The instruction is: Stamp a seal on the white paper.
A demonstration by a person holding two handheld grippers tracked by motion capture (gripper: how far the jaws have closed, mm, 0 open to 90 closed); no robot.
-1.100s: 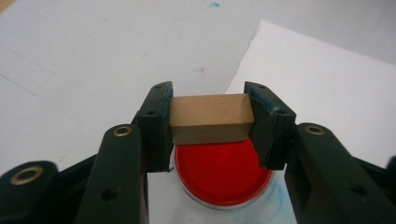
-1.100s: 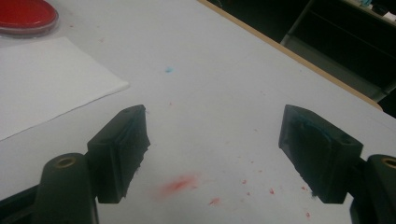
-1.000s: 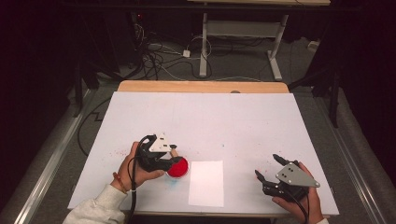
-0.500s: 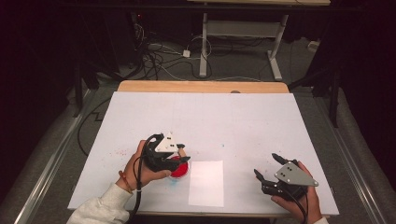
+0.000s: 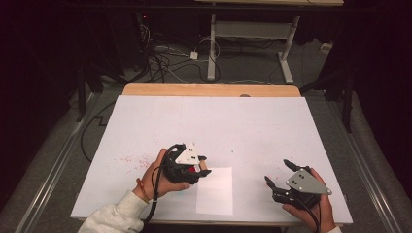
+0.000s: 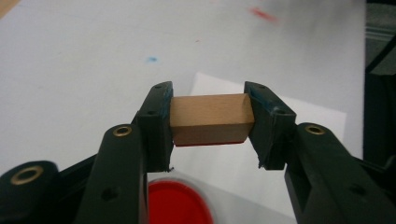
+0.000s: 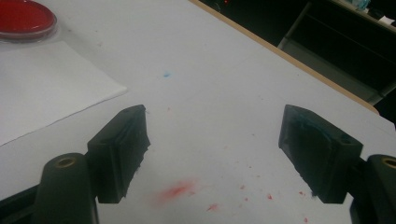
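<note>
One wooden block [image 6: 210, 119] is clamped in the left gripper [image 6: 210, 122] above one red dish [image 6: 177, 205] and one paper sheet [image 5: 214, 190]; the right gripper [image 7: 215, 154] is held with jaws wide apart. No writing is seen.

Wooden block [image 6: 211, 118] – pale, red underside, held level above the desk's near edge, over white paper [image 6: 243, 158], red dish [image 6: 177, 203] just beside

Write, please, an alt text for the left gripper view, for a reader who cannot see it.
The left gripper is shut on a wooden block, one black jaw on each end, with red along the block's underside. Under it lie a white sheet of paper on the white table and, at the bottom edge, a round red ink pad.
</note>
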